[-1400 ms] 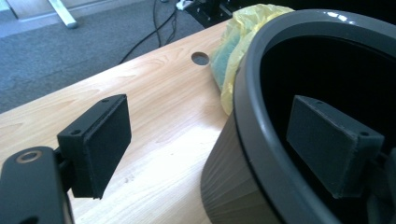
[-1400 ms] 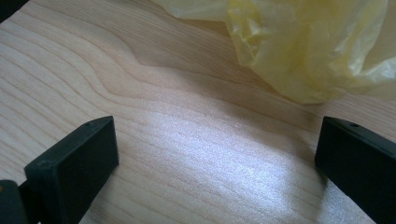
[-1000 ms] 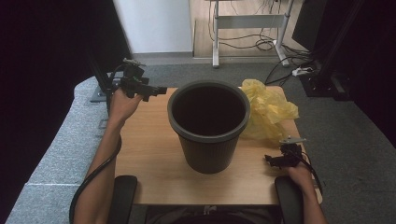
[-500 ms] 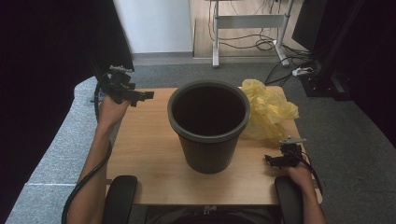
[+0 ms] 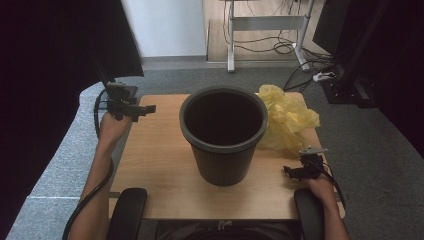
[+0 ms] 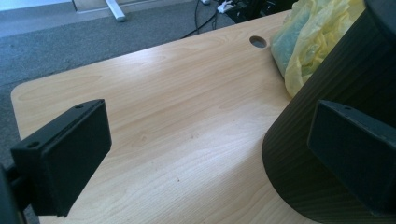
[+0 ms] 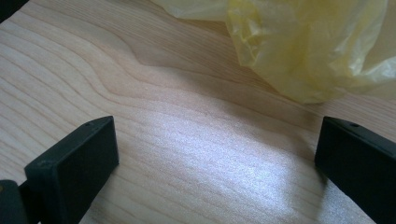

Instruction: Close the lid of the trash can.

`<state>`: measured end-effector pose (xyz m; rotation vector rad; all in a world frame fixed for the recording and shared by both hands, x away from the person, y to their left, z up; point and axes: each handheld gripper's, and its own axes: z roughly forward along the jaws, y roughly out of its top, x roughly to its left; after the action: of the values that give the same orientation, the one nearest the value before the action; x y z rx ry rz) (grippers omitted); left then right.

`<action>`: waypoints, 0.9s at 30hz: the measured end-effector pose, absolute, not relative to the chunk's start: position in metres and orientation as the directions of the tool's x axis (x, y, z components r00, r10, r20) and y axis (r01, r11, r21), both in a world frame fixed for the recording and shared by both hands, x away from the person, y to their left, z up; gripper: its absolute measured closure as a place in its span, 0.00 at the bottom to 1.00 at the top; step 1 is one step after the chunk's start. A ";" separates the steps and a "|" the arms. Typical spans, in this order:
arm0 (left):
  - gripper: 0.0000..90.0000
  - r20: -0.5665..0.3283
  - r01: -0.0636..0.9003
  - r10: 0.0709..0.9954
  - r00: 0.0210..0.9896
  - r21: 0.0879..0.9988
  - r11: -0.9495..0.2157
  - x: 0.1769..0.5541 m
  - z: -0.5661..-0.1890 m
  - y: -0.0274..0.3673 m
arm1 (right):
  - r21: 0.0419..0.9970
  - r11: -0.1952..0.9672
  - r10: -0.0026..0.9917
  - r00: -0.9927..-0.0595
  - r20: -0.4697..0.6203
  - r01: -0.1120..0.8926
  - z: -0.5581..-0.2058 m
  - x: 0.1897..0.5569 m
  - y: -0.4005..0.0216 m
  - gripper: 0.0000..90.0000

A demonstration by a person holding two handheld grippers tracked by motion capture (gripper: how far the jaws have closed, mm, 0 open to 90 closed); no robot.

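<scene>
- Left gripper point(image 5: 131, 106) hangs over the table's point(image 5: 155, 165) far left corner, jaws pointed across at the bin point(image 5: 223, 134).
- Its jaws are spread wide with nothing between them; the left gripper view has bare wood filling the gap.
- In that same view the bin's ribbed dark wall point(image 6: 317, 116) sits right behind one jaw, close, but whether they touch can't be told.
- The bin stands upright at mid-table, open mouth up, interior dark.
- Yellow bag point(image 5: 287, 120) lies crumpled at the far right, pressed up against the bin's side.
- The left gripper view catches the bag point(image 6: 313, 37) bunched beyond the bin, just beside a round hole point(image 6: 258, 42) in the tabletop.
- Right gripper point(image 5: 302, 170) sits low at the near right edge, near the bin's base and just on the person's side of the bag.
- Its jaws are also parted wide and hold nothing; wood grain shows between them in the right gripper view.
- The bag point(image 7: 317, 46) lies just ahead of those jaws, apart from them, with a strip of table in between.
- Both forearms come in from the bottom; a cable point(image 5: 95, 185) trails down along the left one.
- Grey carpet point(image 5: 380, 165) surrounds the table, with cords point(image 5: 280, 47) on the floor beyond.
</scene>
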<state>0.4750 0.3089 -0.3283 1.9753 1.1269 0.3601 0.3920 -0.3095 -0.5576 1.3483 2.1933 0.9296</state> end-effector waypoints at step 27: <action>0.00 -0.184 0.633 0.828 0.529 0.736 -0.241 0.475 -0.399 0.322 | 0.716 0.312 0.892 -0.452 0.005 0.624 -0.558 0.392 -0.309 0.00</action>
<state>0.4752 0.3216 -0.3988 1.9696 1.1886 0.3098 0.3917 -0.3094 -0.5576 1.3494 2.1916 0.9286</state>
